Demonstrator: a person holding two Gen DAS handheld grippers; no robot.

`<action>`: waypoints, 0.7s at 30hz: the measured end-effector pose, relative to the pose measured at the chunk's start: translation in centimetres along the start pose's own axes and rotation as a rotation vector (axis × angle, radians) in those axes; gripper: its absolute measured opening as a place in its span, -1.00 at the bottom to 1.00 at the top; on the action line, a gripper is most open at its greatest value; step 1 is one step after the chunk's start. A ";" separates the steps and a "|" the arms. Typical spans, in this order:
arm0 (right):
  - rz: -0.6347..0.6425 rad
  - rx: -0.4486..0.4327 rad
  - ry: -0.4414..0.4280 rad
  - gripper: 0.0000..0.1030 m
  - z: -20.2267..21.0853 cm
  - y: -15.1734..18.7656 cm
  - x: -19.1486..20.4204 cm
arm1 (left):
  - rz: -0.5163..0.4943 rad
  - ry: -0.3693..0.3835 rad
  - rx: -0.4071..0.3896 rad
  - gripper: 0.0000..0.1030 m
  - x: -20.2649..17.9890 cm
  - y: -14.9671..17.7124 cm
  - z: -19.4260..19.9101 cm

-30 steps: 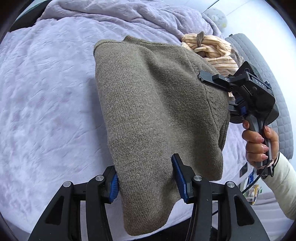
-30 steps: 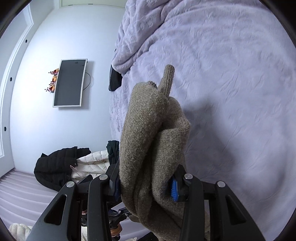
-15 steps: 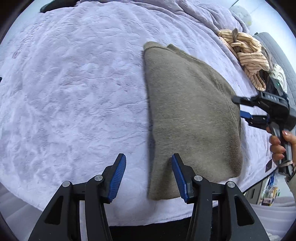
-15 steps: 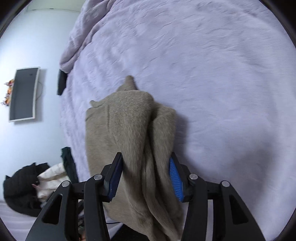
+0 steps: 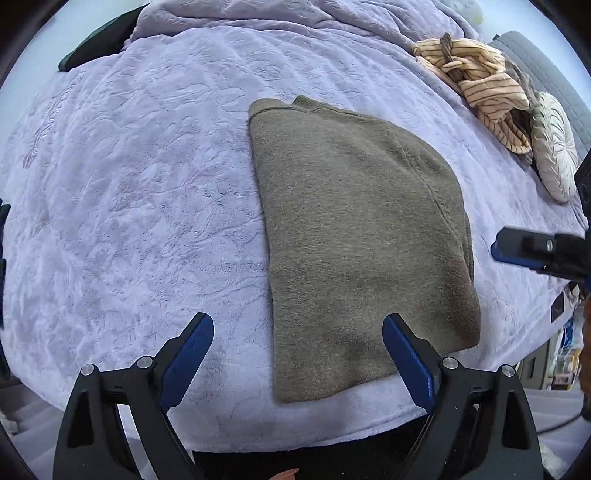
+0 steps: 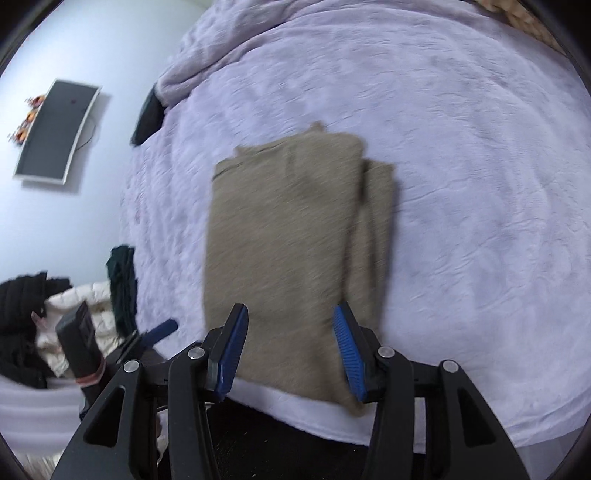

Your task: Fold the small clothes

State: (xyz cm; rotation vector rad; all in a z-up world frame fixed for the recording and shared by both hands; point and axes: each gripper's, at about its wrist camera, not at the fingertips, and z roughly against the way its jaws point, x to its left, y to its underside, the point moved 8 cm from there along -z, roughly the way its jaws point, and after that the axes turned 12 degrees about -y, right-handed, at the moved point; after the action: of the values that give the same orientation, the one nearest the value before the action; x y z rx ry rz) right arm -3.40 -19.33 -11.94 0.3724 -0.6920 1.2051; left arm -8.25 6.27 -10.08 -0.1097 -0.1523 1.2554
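Lying flat on the bedspread [image 5: 147, 206]: one folded sweater [image 5: 354, 236], olive-brown knit, near the front edge of the bed, neck end pointing away from the grippers. Layered fold edges show along its right side in the right wrist view.

Surface: lilac plush bedspread with an embossed leaf pattern, lightly creased; a bunched duvet [image 5: 295, 22] of the same colour heaped along the far side.

Left gripper [image 5: 297, 338]: jaws have just been opening and now stand wide, above the near left corner of the sweater, blue pads clear of the cloth, nothing gripped.

Right gripper [image 6: 290, 326]: jaws have been opening, now at a middling gap, hanging over the near edge of the sweater; pads not pressing on it. Its finger tip also shows at the right edge of the left wrist view, apart from the sweater.

Other items on the bed: striped garment [image 5: 480, 81], crumpled, at the far right; a round pleated cushion [image 5: 554, 147] just beside it.

Room: pale wall carrying a dark screen [image 6: 55, 129]; a black jacket [image 6: 22, 306] and a cream quilted piece [image 6: 81, 306] piled low beside the bed.
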 end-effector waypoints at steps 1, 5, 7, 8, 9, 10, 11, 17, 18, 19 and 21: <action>0.014 0.019 -0.009 0.02 -0.6 0.6 0.7 | 0.000 -0.005 0.006 0.81 -0.1 0.0 -0.1; 0.003 0.071 0.024 0.02 -3.0 2.0 0.2 | -0.006 -0.061 0.044 0.81 -0.1 0.2 -1.0; -0.032 0.070 0.036 0.02 -3.6 2.2 -1.0 | 0.000 -0.080 0.056 0.81 0.2 0.3 -1.2; -0.043 0.063 0.050 -0.01 -3.8 2.1 -1.8 | 0.006 -0.083 0.059 0.81 0.4 0.4 -1.3; -0.055 0.058 0.076 -0.06 -3.8 2.0 -2.9 | 0.011 -0.087 0.062 0.81 0.5 0.4 -1.3; -0.069 0.056 0.088 -0.15 -4.0 2.0 -3.7 | 0.012 -0.092 0.065 0.81 0.5 0.5 -1.4; -0.092 0.060 0.097 -0.28 -4.4 2.1 -4.8 | 0.011 -0.097 0.068 0.81 0.5 0.5 -1.5; -0.092 0.083 0.162 -0.79 -5.0 2.7 -7.2 | 0.013 -0.106 0.060 0.81 0.3 0.4 -1.0; -0.088 0.083 0.166 -0.79 -4.7 2.8 -7.2 | 0.016 -0.101 0.058 0.81 0.3 0.3 -0.9; -0.089 0.082 0.171 -0.79 -4.4 3.0 -7.2 | 0.015 -0.099 0.058 0.81 0.2 0.3 -0.9; -0.103 0.078 0.195 -0.79 -3.7 3.3 -7.5 | 0.011 -0.100 0.053 0.81 0.1 0.1 -0.7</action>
State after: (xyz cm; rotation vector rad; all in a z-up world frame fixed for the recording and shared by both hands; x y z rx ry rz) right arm -6.86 -21.36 -19.99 0.3461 -0.4533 1.1546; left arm -8.17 6.38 -10.78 -0.0021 -0.2054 1.2750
